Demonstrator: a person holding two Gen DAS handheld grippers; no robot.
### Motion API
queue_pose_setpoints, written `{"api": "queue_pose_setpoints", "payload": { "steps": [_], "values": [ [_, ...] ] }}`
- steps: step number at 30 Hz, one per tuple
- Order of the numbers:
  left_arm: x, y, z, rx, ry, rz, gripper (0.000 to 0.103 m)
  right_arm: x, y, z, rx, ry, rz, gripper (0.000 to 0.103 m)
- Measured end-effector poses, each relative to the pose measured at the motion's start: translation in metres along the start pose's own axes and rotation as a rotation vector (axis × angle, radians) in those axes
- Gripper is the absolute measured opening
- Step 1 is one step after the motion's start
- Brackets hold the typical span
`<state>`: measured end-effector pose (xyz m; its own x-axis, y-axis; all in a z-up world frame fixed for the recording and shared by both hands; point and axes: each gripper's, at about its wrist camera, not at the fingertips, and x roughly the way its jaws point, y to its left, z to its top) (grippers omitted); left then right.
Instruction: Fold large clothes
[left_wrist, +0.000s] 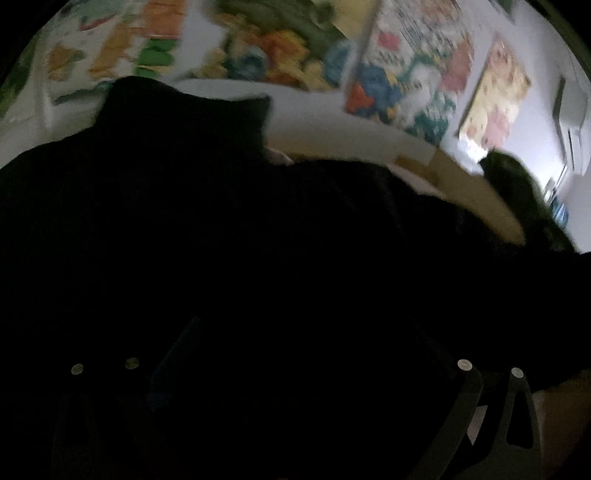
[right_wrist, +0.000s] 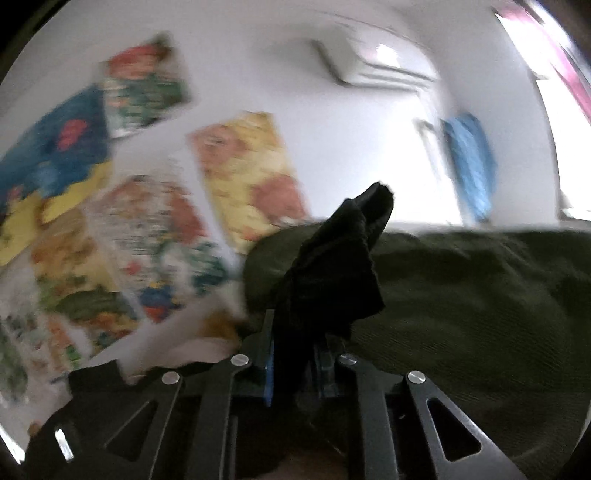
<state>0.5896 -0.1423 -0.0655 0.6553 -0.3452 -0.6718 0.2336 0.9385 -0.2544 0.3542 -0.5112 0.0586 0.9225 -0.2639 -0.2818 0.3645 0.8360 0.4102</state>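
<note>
A large dark garment (left_wrist: 229, 229) fills most of the left wrist view and hangs over my left gripper, so its fingers are hidden in the dark. In the right wrist view my right gripper (right_wrist: 295, 343) is shut on a black bunch of the garment (right_wrist: 332, 266), which sticks up between the fingers. More of the dark cloth (right_wrist: 472, 295) spreads to the right behind it. Both views are blurred by motion and tilted up toward the wall.
Colourful posters (right_wrist: 243, 177) cover the white wall, also seen in the left wrist view (left_wrist: 495, 92). An air conditioner (right_wrist: 376, 70) hangs high on the wall. A blue cloth (right_wrist: 469, 166) hangs at the right. A pale table edge (left_wrist: 369, 136) shows beyond the garment.
</note>
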Motion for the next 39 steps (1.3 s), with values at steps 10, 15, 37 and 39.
{"api": "queue_pose_setpoints", "payload": {
  "steps": [10, 15, 37, 39],
  "values": [
    [-0.131, 0.126, 0.008, -0.149, -0.095, -0.161, 0.102, 0.007, 0.216, -0.067, -0.426, 0.097, 0.433, 0.015],
    [-0.178, 0.19, -0.01, -0.226, -0.166, -0.257, 0.102, 0.023, 0.289, -0.147, -0.61, 0.258, 0.56, 0.015],
    [-0.117, 0.236, -0.023, -0.272, 0.066, -0.19, 0.1, 0.034, 0.34, -0.321, -0.906, 0.76, 0.836, 0.065],
    [-0.111, 0.228, -0.023, -0.228, 0.064, -0.141, 0.093, 0.027, 0.332, -0.311, -0.916, 0.748, 0.837, 0.066]
  ]
}}
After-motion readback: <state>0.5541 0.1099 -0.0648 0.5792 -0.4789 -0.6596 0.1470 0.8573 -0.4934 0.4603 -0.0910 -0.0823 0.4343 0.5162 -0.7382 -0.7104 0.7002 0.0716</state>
